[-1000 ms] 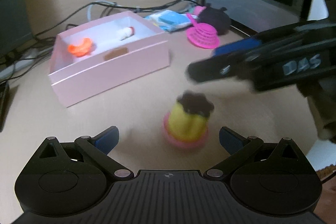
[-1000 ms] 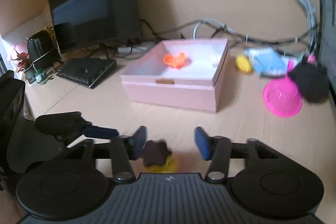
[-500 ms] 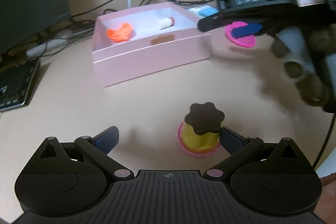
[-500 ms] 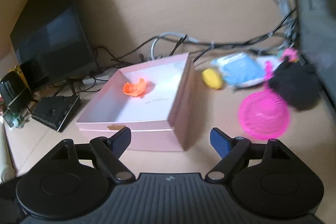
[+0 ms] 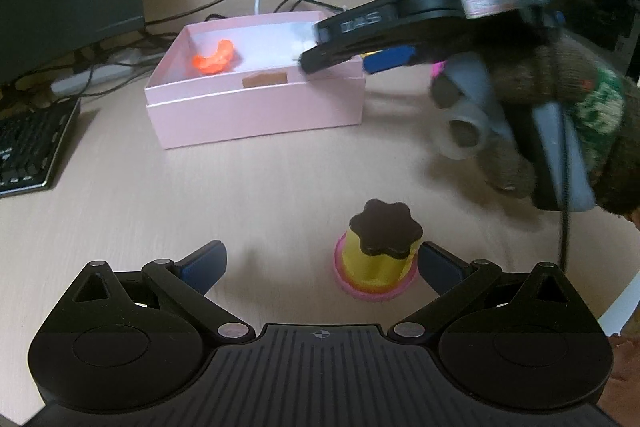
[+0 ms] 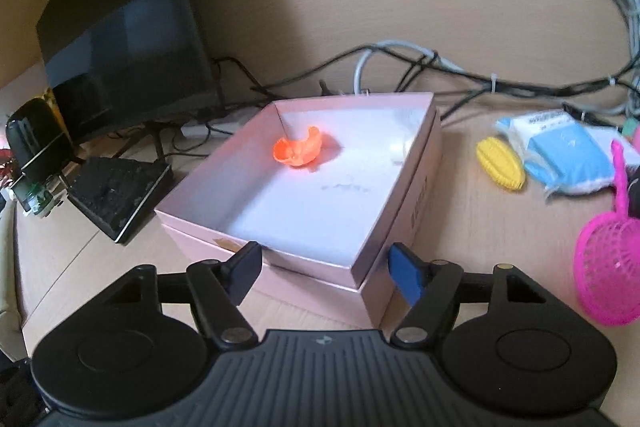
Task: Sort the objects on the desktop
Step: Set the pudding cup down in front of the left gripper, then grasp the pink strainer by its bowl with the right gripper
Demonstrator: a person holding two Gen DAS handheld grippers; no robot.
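Desk [image 5: 280, 179]: pink box [image 6: 400, 211], right gripper [image 6: 324, 267] jaws closing, empty.

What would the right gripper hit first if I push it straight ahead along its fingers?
Most likely the pink box: its near corner sits between the right gripper fingers, whose jaws are closing on nothing. Depth is unclear; held high enough, it would pass over the rim toward the orange toy inside.

left gripper [image 5: 320, 261]: jaws wide | right gripper [image 6: 326, 269]: jaws closing, empty
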